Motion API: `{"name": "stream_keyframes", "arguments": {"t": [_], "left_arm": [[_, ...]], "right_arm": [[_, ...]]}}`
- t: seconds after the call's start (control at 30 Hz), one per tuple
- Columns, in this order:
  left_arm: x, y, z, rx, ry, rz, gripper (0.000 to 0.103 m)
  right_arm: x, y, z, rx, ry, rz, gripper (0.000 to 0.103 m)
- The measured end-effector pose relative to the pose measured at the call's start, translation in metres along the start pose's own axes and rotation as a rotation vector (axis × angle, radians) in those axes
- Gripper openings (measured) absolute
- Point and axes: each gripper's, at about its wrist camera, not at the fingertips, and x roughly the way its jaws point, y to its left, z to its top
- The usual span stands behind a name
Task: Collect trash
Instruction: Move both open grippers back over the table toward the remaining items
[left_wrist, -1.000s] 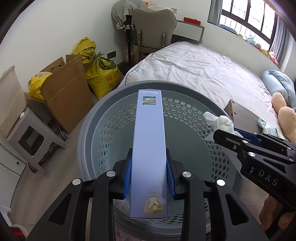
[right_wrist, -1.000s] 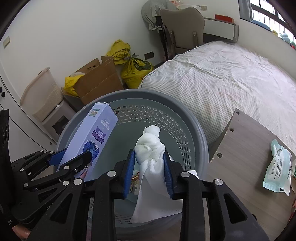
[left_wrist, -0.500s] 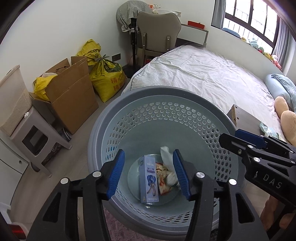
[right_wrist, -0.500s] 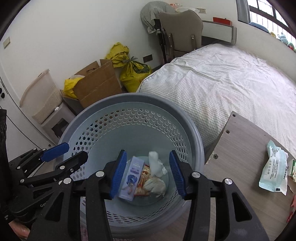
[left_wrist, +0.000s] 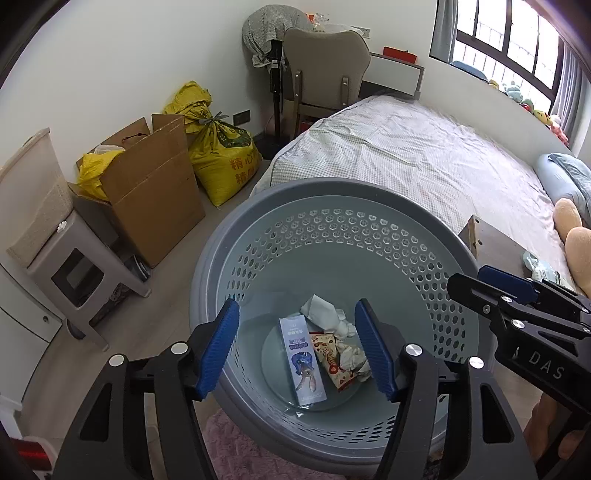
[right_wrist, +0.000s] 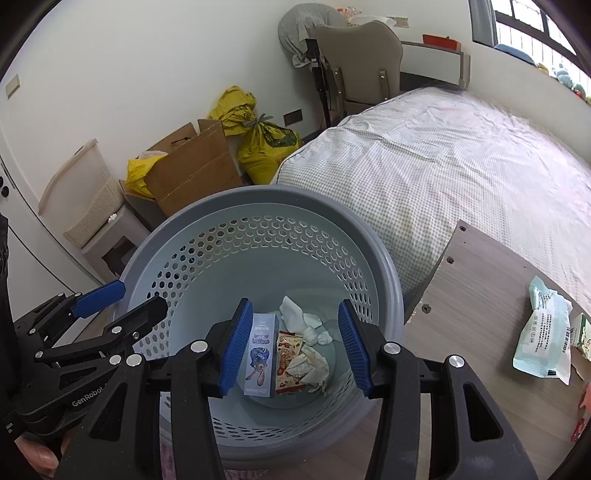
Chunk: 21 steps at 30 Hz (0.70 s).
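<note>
Left wrist view: we find both grippers, left gripper (left_wrist: 297, 347) and right gripper (right_wrist: 291, 345), spread empty over the basket (left_wrist: 332, 192) holding the box (left_wrist: 303, 358) and tissues (left_wrist: 325, 314).

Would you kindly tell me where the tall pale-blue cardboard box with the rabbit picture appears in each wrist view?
Left wrist view: the pale-blue cardboard box lies on the basket floor, low centre, between the open left gripper's fingers.
Right wrist view: the box lies lower centre, beside the right gripper's left finger.
Shared landmark: the grey perforated plastic basket.
</note>
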Motion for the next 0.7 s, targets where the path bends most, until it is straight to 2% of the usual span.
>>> {"name": "stream_keyframes", "arguments": {"t": [0.57,0.7], "left_arm": [[-0.016,0.0,-0.002,-0.019,-0.027,0.011,0.064],[-0.022,-0.003,-0.002,-0.018,-0.038,0.011,0.067]], "right_arm": [[-0.02,-0.002,-0.008,0.001,-0.027,-0.021,0.053],[-0.027,-0.005,-0.01,0.007,-0.039,-0.025,0.055]]}}
